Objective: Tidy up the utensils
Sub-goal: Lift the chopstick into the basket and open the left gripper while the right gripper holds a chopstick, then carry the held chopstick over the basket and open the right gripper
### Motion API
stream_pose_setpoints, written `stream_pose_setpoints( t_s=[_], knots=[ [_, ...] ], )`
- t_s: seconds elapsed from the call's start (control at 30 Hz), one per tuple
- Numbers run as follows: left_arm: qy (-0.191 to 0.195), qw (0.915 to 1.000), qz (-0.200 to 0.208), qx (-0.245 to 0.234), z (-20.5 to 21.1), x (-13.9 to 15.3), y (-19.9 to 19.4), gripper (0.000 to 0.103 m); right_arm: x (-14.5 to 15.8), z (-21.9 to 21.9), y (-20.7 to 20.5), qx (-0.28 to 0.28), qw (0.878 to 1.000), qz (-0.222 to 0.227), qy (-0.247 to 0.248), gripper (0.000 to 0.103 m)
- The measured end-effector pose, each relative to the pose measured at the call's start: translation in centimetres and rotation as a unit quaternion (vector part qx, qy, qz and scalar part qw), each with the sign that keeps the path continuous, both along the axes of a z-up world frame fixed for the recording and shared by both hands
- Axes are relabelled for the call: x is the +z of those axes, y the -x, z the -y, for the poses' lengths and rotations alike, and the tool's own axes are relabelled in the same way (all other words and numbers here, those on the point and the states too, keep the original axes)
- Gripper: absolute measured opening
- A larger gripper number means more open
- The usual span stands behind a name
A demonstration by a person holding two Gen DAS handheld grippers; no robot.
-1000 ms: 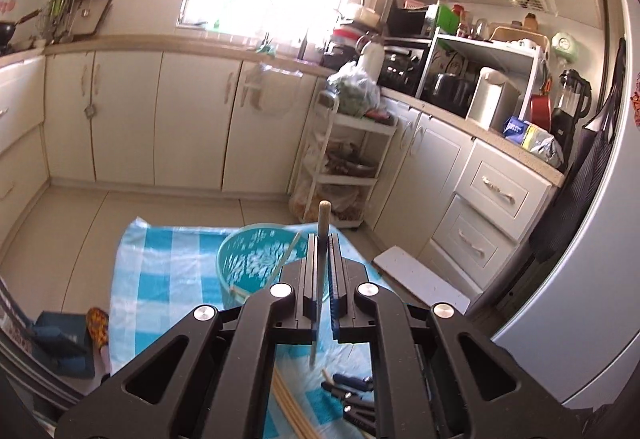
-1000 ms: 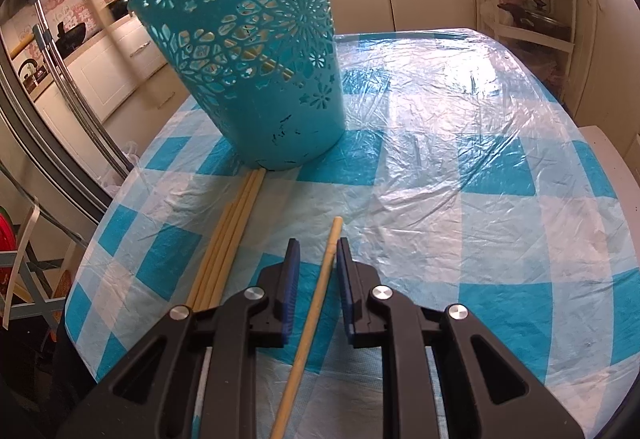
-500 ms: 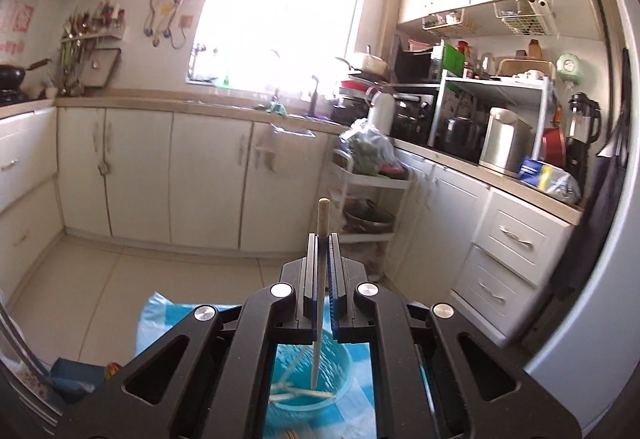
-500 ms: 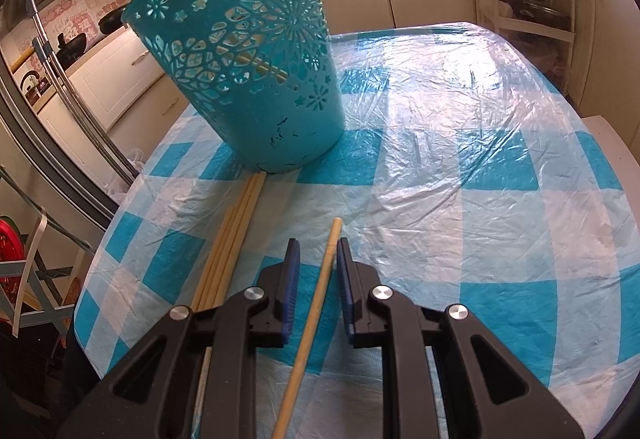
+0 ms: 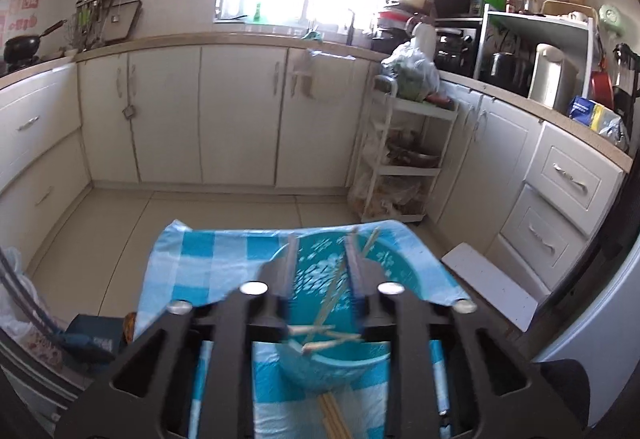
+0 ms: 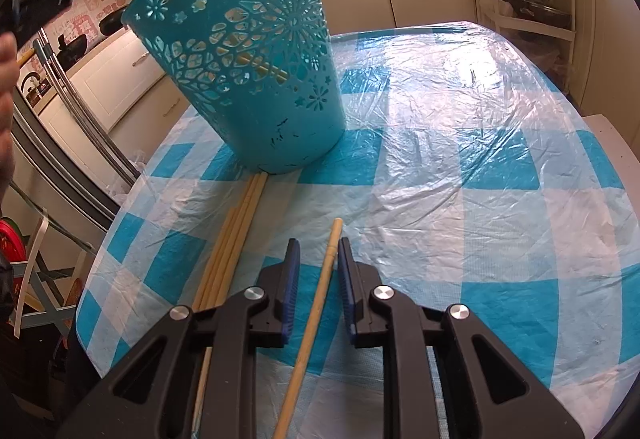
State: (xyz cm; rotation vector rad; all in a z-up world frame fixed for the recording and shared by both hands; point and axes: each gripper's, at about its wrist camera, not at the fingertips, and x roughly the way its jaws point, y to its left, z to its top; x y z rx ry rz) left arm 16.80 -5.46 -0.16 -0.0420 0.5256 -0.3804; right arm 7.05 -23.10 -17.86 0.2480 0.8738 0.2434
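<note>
The worktop (image 6: 500, 159) was covered with a blue-and-white checked cloth under a clear, wrinkled plastic sheet. On it stood a teal perforated basket (image 6: 256, 79), upright, with several wooden chopsticks lying crossed inside it (image 5: 328, 337); pale sticks also showed through its cut-out flowers in the right wrist view.

The left tool (image 5: 322, 271) hung above the basket's open mouth, pointing down and forward over it. Its jaws had just been opening and stood spread, with nothing pinched between them; only the basket's inside and the loose chopsticks showed through the gap. The view was blurred. In the right wrist view the same tool appeared as a dark, blurred shape at the upper left, with part of a hand (image 6: 6, 79) at the left edge.

The right tool (image 6: 318, 259) sat low over the worktop, just in front of the basket. Its jaws were narrowly parted on either side of a single chopstick (image 6: 316, 311) that lay on the cloth and ran between the blue pads (image 6: 292, 279). A thin gap showed on each side of the stick, so the pads did not appear to be pressing on it.

A bundle of chopsticks (image 6: 236, 239) lay side by side on the cloth just left of the right tool, their far ends touching the foot of the basket.
</note>
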Motion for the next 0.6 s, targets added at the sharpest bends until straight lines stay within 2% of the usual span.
stream_pose_setpoints(
  t_s=[0.03,0.23,0.33,0.47,0.5,0.6],
  knots=[
    [0.001,0.9999,0.000,0.012,-0.9,-0.4,0.5,0.052,0.0,0.0,0.0,0.000,1.000,0.000,0.001,0.020],
    [0.004,0.9975,-0.017,0.069,-5.5,-3.9,2.9,0.075,0.2,-0.6,0.3,-0.001,1.000,0.003,0.027,0.020],
    [0.004,0.9932,-0.063,0.098,-8.2,-7.6,3.3,0.076,0.3,-1.5,0.3,0.000,0.998,0.005,0.063,0.020],
    [0.008,0.9873,-0.109,0.116,-10.1,-11.7,3.6,0.076,0.4,-3.6,0.6,0.018,0.989,0.015,0.143,0.018],
    [0.007,0.9862,-0.117,0.116,-10.2,-12.7,3.6,0.077,0.5,-3.9,0.5,0.031,0.988,0.016,0.149,0.010],
    [0.004,0.9851,-0.132,0.109,-9.8,-14.6,3.5,0.077,0.5,-3.7,0.2,0.053,0.988,0.011,0.147,0.006]
  ],
)
